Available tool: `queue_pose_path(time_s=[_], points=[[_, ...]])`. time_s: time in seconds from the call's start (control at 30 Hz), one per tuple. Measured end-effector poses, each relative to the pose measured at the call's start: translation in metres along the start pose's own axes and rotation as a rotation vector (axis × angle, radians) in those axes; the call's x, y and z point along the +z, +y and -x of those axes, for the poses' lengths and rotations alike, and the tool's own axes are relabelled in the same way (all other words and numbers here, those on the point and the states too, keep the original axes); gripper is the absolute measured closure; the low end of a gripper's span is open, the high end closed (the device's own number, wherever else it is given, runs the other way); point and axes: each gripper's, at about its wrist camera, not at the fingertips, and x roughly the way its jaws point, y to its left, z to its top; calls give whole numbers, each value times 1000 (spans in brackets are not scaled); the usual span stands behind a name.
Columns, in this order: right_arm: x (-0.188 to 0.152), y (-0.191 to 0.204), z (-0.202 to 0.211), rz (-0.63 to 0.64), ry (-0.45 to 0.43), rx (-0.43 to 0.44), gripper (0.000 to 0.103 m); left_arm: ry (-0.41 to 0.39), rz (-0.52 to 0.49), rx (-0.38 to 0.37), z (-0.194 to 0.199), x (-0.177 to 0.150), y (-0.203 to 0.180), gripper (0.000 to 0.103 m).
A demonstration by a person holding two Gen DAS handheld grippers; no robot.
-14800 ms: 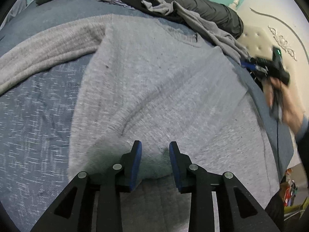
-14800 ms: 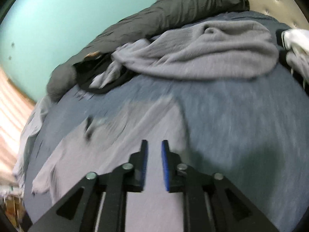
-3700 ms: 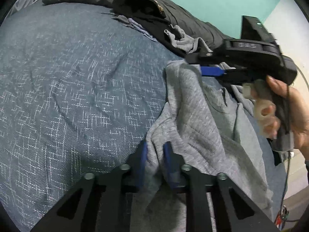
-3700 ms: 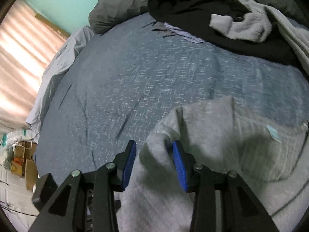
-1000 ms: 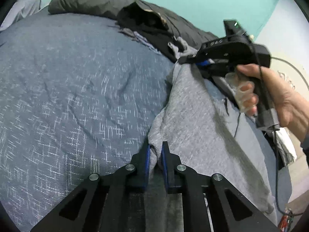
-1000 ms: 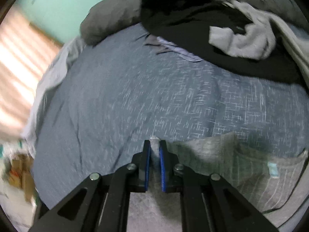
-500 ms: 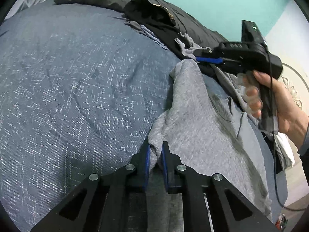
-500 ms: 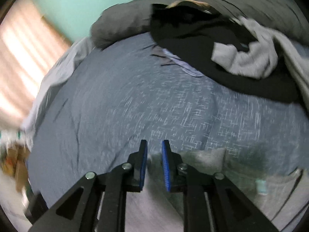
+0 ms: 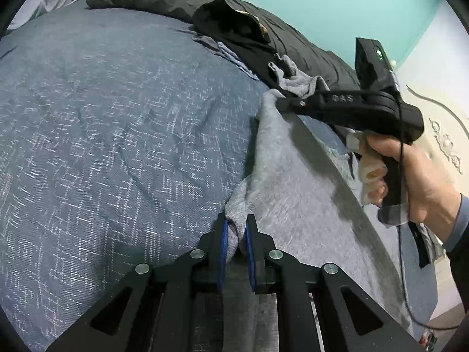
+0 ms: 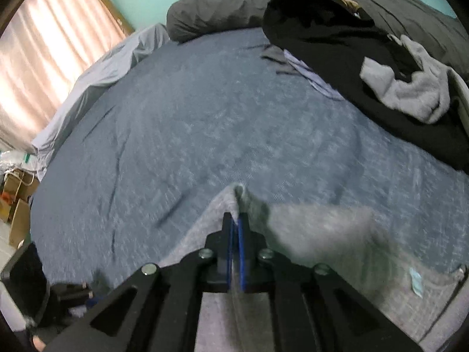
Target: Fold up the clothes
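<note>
Broadly, a blue-grey bedspread (image 9: 117, 135) fills both views, with a dark grey duvet (image 10: 228, 3) rolled along its far edge under the teal wall and a black garment (image 10: 351, 44) heaped beside it, a small light grey piece (image 10: 416, 88) lying on top of that. On the near right part of the bed lies the grey sweater (image 9: 293, 193), folded into a long strip whose left edge runs between the two tools. The left gripper (image 9: 234, 234) has its blue pads pinched on the near corner of that edge, a wad of knit bunched between them. The right gripper (image 10: 235, 228), held in the person's right hand (image 9: 416, 182), has its pads pressed almost together on the far corner, a thin pinch of fabric rising in a small peak just past the tips. A pale blue label (image 10: 416, 284) shows inside the neckline at the right.

Half a second ago the right jaws stood slightly apart over the far edge; they have just been closing and now clamp the cloth. The left grip on its corner is unchanged from a second ago
</note>
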Motion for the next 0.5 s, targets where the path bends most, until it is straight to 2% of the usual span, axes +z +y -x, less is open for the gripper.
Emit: queue_pose_path(time_s=[0.07, 0.17, 0.27, 0.33, 0.4, 0.5], points=[[6, 6, -9, 3, 0, -20, 101, -2, 27, -4, 0, 0, 4, 91], [9, 4, -29, -20, 52, -71, 101, 5, 68, -8, -2, -1, 9, 91], [5, -4, -33, -58, 56, -86, 101, -1, 193, -58, -3, -4, 25, 89], [2, -8, -29, -78, 38, -77, 101, -16, 257, -60, 0, -4, 34, 86], [0, -11, -25, -88, 20, -74, 101, -49, 266, -12, 8, -2, 38, 87], [-1, -11, -14, -82, -24, -74, 101, -74, 224, 18, 15, 5, 37, 88]])
